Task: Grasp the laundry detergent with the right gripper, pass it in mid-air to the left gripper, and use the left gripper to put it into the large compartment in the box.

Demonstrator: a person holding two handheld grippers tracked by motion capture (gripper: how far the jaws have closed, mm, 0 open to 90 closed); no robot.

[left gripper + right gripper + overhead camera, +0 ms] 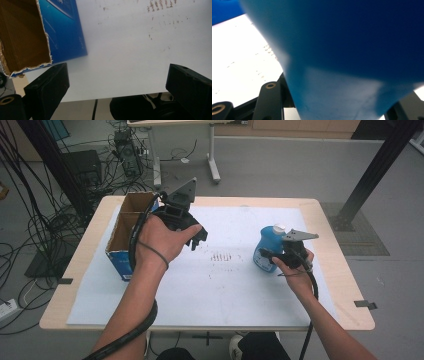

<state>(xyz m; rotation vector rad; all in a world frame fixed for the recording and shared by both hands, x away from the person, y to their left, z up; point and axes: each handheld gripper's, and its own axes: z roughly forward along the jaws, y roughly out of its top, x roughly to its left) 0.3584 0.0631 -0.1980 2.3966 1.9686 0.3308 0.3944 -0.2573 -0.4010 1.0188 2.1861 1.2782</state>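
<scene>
A blue plastic bottle with a white cap stands upright on the right half of the white paper sheet that covers the light wooden table. The right gripper is at the bottle's near right side, held in the person's right hand, and its jaws reach around the blue body; in the right gripper view the bottle sits right up against the camera between the jaw parts, so the jaws seem to be pinching it, though the blur keeps the contact itself from being clear. Well apart to the left, the left gripper is held above the sheet in the left hand, a thick black cable trailing along the forearm. In the left gripper view its two black jaws stand wide apart with nothing between them, above bare paper. Just beside it, at the table's left edge, rests an open blue cardboard box with a brown inside and torn rim, seen again in the left gripper view. Small dark specks mark the paper between the grippers.
</scene>
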